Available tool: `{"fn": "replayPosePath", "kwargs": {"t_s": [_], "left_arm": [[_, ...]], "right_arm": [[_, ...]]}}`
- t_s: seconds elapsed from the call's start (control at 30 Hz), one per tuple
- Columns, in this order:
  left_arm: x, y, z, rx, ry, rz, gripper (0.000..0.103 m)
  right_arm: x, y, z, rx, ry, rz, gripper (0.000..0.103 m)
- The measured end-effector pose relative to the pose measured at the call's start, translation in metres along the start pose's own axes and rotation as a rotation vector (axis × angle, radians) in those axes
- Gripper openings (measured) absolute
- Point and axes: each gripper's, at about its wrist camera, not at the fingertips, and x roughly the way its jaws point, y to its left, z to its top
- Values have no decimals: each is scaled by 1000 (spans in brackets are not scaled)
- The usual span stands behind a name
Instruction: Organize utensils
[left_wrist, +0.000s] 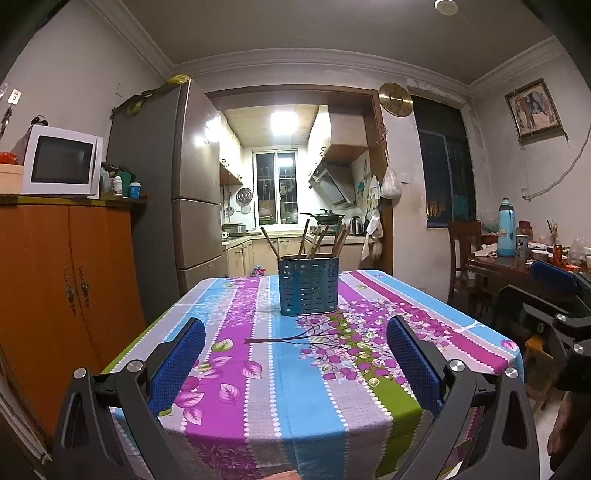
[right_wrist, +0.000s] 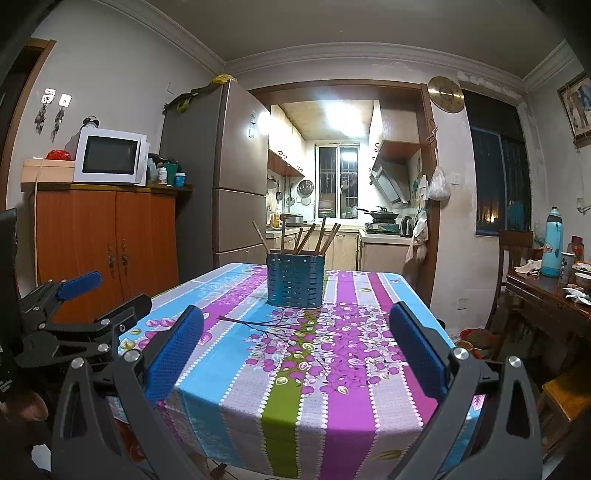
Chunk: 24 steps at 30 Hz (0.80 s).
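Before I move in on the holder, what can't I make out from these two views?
- Lower parts of the chopsticks: hidden by the walls of the blue utensil holder, both views.
- Exact chopstick count: sticks overlap and are too small.
- Table's far edge behind the holder: blocked by it.
- Left gripper and right gripper: open, nothing between the pads.

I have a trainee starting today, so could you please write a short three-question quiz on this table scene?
1. True or false: both tools hold a utensil.
2. What stands in the blue perforated utensil holder?
3. The holder rests on: A) the orange cabinet B) the floral tablecloth C) the refrigerator.

Key:
1. False; the left tool and the right tool are open and hold nothing.
2. Wooden chopsticks.
3. B.
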Motion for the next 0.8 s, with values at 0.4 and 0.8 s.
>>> {"fn": "replayPosePath", "kwargs": {"t_s": [0.4, 0.8], "left_arm": [[11, -10, -5, 18, 17, 8, 98], [13, -10, -3, 17, 12, 15, 98]], "right_arm": [[4, -6, -3, -3, 11, -6, 97], [4, -7, -3, -3, 12, -7, 97]]}}
